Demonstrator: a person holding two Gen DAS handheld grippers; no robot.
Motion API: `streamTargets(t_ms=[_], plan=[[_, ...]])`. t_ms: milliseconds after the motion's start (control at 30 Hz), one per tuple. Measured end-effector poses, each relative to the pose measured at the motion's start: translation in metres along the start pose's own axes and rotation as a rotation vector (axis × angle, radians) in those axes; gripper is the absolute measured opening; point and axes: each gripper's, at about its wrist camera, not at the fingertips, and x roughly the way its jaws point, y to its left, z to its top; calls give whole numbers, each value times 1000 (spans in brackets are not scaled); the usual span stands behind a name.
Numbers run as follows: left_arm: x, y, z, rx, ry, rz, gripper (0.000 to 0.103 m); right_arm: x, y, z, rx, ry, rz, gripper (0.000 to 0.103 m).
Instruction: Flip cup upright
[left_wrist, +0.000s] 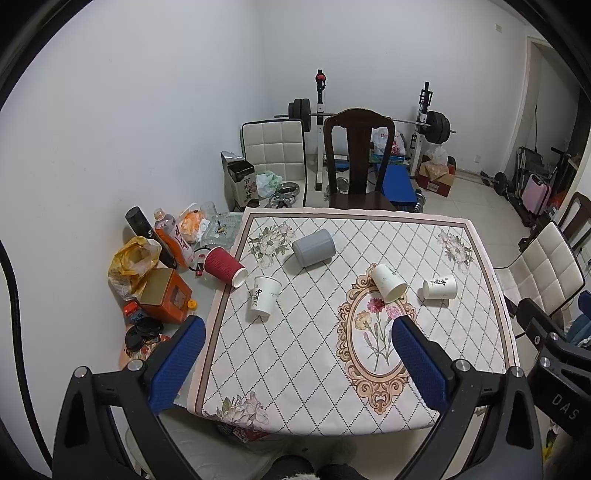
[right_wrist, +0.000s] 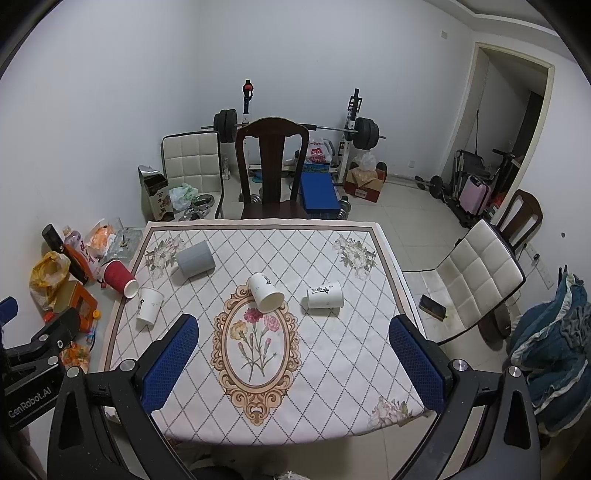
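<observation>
Left gripper (left_wrist: 299, 334) and right gripper (right_wrist: 293, 330) both spread wide, holding nothing. Beyond the fingers lie the tipped white paper cup (right_wrist: 264, 291), grey plastic cylindrical cup (right_wrist: 195, 259) and red ribbed paper cup (left_wrist: 224, 265).

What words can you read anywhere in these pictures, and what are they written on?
"GenRobot.AI": on the black left gripper body, seen from the right wrist.
"DAS": on the black right gripper body, cut off at the edge.
Black brush characters on the white paper cups: too small to read.
Brown carton and orange drink bottle labels: blurred.
</observation>
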Motion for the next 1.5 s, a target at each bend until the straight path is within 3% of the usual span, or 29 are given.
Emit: streamTargets(t_ms=[1500], plan=[[-18,-18,-1,-9,-16,-10,103,-4,-7,0,5,-12,6,103]])
